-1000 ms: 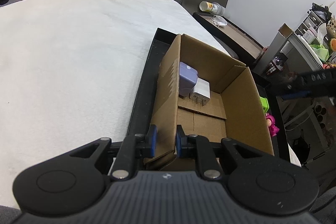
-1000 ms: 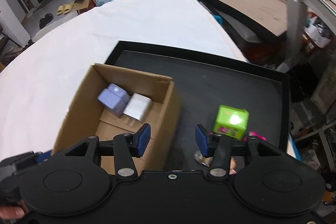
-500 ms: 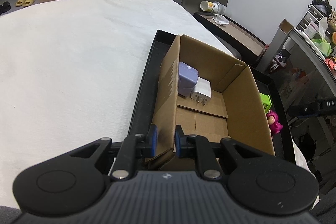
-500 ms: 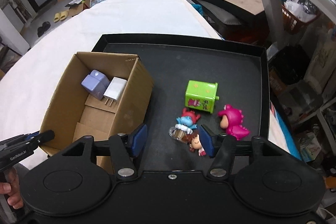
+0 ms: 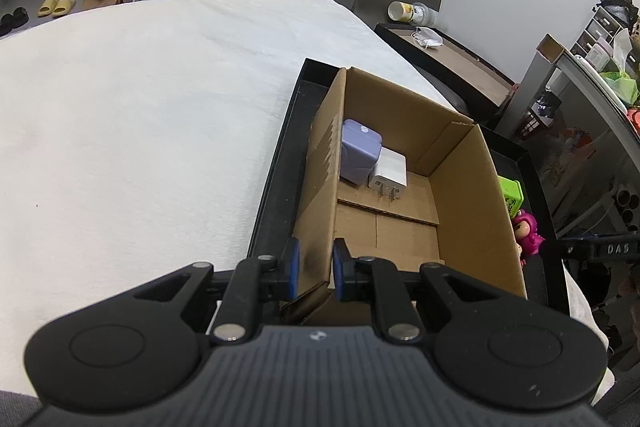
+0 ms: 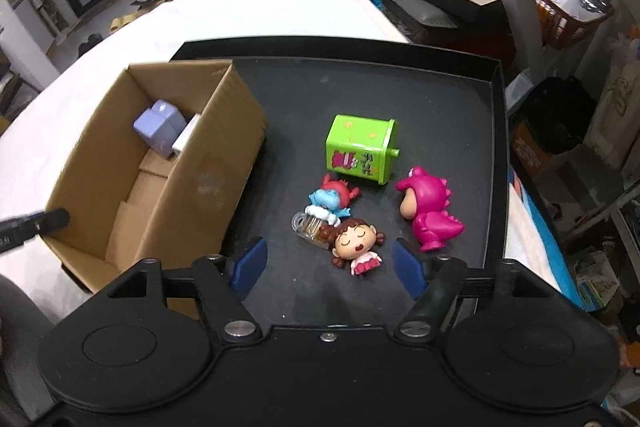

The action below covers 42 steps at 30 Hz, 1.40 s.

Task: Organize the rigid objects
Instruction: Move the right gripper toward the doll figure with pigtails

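Left gripper (image 5: 314, 269) clamped on cardboard box (image 5: 460, 163) wall at tray's (image 6: 496, 147) left edge; right gripper (image 6: 326, 265) opening (nothing held) above doll figurine (image 6: 356, 241).

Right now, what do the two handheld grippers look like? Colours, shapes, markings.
Both match: matte black plastic bodies with two round discs, angular black linkage arms with silver pivot screws, and blue pads on the fingertips. The left gripper has a ribbed grey top with a small logo. The right gripper shows a plain black top. The right gripper's side bears white lettering.
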{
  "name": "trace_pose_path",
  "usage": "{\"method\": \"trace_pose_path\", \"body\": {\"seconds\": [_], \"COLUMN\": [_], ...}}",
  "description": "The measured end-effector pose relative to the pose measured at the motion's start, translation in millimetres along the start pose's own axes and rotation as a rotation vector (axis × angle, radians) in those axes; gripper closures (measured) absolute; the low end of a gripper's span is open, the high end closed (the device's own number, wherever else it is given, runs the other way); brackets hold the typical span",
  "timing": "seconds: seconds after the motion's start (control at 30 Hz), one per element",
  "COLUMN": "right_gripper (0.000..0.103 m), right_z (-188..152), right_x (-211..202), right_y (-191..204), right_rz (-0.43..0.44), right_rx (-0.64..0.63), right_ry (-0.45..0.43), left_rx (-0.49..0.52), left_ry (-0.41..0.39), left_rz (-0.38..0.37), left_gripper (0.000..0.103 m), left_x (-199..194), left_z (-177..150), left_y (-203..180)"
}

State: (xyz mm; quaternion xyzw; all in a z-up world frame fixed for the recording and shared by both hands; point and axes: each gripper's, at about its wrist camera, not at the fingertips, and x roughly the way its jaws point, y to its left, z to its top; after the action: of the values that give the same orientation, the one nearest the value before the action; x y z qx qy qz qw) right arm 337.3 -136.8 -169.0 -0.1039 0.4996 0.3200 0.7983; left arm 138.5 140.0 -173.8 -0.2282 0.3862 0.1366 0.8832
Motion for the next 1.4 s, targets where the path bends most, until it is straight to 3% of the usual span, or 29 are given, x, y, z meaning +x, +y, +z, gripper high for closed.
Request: {"method": "trace_pose_path", "body": {"seconds": [0.2, 0.4, 0.87, 1.0, 1.17, 1.23, 1.4], "right_gripper": [0.035, 0.045, 0.052, 0.066, 0.067, 0.078, 0.079], "right_z": [-8.3, -8.4, -8.1, -11.2, -11.1, -11.6, -16.2], "right_x": [9.7, 23.9, 53.9, 62.3, 54.6, 49.1, 39.3], "right_y": [-6.6, -16.8, -25.4, -28.1, -32.0, -33.3, -33.1], "right_rz": [0.031, 0.048, 0.031, 0.03, 0.043, 0.052, 0.037], "right_rx": [-0.003, 0.017, 0.003, -0.001, 0.024, 0.034, 0.049], "right_ry": [-0.009, 0.003, 0.032, 0.058, 0.046, 0.044, 0.043], "left_rx": [0.005, -0.001, 0.0, -0.002, -0.004, -0.004, 0.0], "left_ry": [0.006, 0.013, 0.025, 0.026, 0.026, 0.026, 0.026], "left_rz": [0.009, 0.02, 0.038, 0.039, 0.035, 0.033, 0.032], "left_gripper": [0.088, 0.088, 0.088, 0.088, 0.088, 0.088, 0.088], "left_x": [2.1, 2.9, 8.1, 8.8, 8.4, 7.9, 8.0], "left_z": [0.9, 1.5, 3.2, 3.4, 3.2, 3.2, 3.2], "left_y": [-3.0, -5.0, -6.3, -6.9, -6.1, -5.7, -5.6]}}
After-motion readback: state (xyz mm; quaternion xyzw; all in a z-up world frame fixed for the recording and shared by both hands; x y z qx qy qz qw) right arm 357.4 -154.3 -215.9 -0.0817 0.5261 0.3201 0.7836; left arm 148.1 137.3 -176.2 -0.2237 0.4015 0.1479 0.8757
